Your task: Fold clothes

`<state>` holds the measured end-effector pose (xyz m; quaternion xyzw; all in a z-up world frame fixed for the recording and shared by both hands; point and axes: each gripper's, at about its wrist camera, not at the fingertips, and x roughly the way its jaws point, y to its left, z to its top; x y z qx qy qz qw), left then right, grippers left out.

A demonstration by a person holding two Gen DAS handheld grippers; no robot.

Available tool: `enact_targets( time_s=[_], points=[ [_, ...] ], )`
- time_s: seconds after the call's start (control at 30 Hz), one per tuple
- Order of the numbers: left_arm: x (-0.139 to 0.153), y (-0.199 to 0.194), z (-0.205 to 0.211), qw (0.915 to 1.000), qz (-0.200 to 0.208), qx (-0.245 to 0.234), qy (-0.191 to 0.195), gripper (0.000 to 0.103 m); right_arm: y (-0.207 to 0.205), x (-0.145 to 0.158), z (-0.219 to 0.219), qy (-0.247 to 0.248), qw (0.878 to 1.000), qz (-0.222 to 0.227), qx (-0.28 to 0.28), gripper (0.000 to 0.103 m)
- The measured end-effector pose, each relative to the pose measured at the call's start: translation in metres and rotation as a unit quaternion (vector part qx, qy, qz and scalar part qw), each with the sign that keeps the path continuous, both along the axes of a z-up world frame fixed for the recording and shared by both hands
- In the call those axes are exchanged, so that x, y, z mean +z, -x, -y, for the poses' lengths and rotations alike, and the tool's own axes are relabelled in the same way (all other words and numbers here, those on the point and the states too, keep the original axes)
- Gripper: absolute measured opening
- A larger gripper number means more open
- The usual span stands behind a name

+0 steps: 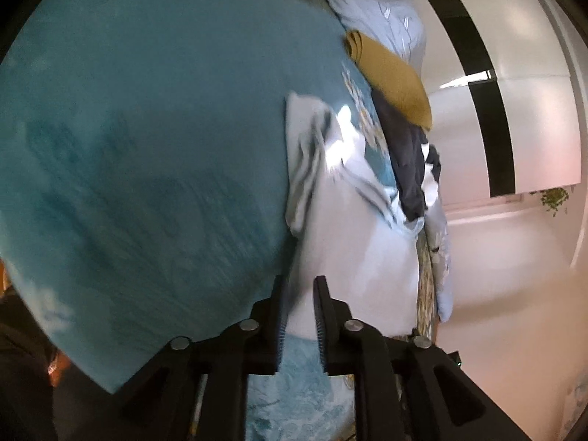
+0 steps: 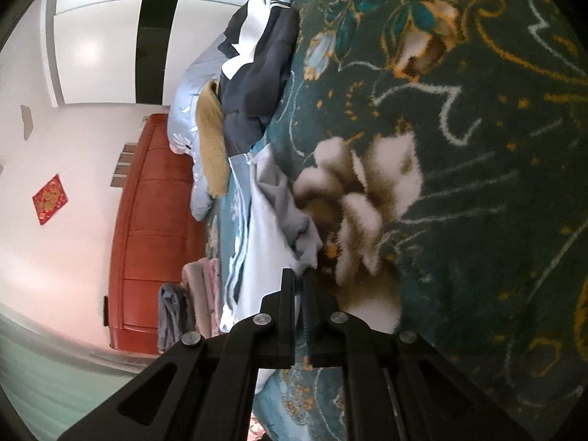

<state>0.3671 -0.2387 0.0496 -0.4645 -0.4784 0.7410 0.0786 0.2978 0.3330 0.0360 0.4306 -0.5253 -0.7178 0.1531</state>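
Note:
A pale grey-white garment (image 1: 352, 228) with striped trim lies crumpled on the teal bed cover (image 1: 147, 128). My left gripper (image 1: 299, 283) is closed on the garment's near edge, with cloth showing between the narrowly spaced fingers. In the right wrist view the same garment (image 2: 264, 228) stretches away from my right gripper (image 2: 298, 275), whose fingers are pinched together on a bunched grey corner. That corner rests over a dark green floral blanket (image 2: 459, 183). Both views are rolled sideways, and the left one is blurred.
A mustard garment (image 1: 397, 77) and a dark navy one (image 1: 408, 161) are heaped by a pale blue quilt (image 1: 386, 7) at the bed's edge. Folded pink and grey cloths (image 2: 205, 275) sit near the red-brown headboard (image 2: 154, 220). A white wardrobe with a black stripe (image 1: 488, 110) stands beyond.

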Motion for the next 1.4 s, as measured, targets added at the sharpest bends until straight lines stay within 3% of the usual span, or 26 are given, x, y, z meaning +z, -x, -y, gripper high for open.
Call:
enact_targets(
  time_s=[0.13, 0.27, 0.43, 0.53, 0.6, 0.87, 1.03, 1.2, 1.4],
  points=[
    [0.005, 0.023, -0.001, 0.9999, -0.007, -0.007, 0.007, 0.023, 0.002, 0.002, -0.011, -0.037, 0.999, 0.008, -0.035, 0.007],
    [0.01, 0.047, -0.003, 0.9997, -0.015, -0.015, 0.015, 0.034, 0.004, 0.024, -0.023, -0.083, 0.994, -0.021, -0.074, 0.008],
    [0.016, 0.077, -0.005, 0.9991, -0.024, -0.025, 0.024, 0.049, 0.032, 0.043, 0.029, -0.094, 0.993, -0.072, 0.025, 0.01],
    [0.013, 0.088, -0.016, 0.9976, -0.021, -0.05, 0.042, 0.05, 0.056, 0.04, 0.074, -0.086, 0.99, -0.074, 0.086, 0.03],
    [0.011, 0.095, -0.023, 0.996, -0.018, -0.068, 0.054, 0.051, 0.071, 0.036, 0.102, -0.092, 0.986, -0.068, 0.122, 0.03],
    [0.011, 0.118, -0.042, 0.9868, -0.021, -0.133, 0.09, 0.053, 0.116, 0.017, 0.206, -0.184, 0.946, -0.027, 0.264, 0.03],
    [0.029, 0.118, -0.048, 0.9805, -0.047, -0.169, 0.089, 0.054, 0.133, 0.013, 0.232, -0.209, 0.934, -0.025, 0.289, 0.03],
    [0.023, 0.13, -0.076, 0.9678, -0.06, -0.224, 0.098, 0.058, 0.161, 0.018, 0.245, -0.214, 0.937, -0.043, 0.273, 0.03],
    [0.012, 0.157, -0.074, 0.9721, -0.064, -0.195, 0.113, 0.058, 0.194, 0.02, 0.244, -0.17, 0.96, -0.042, 0.219, 0.03]
  ],
)
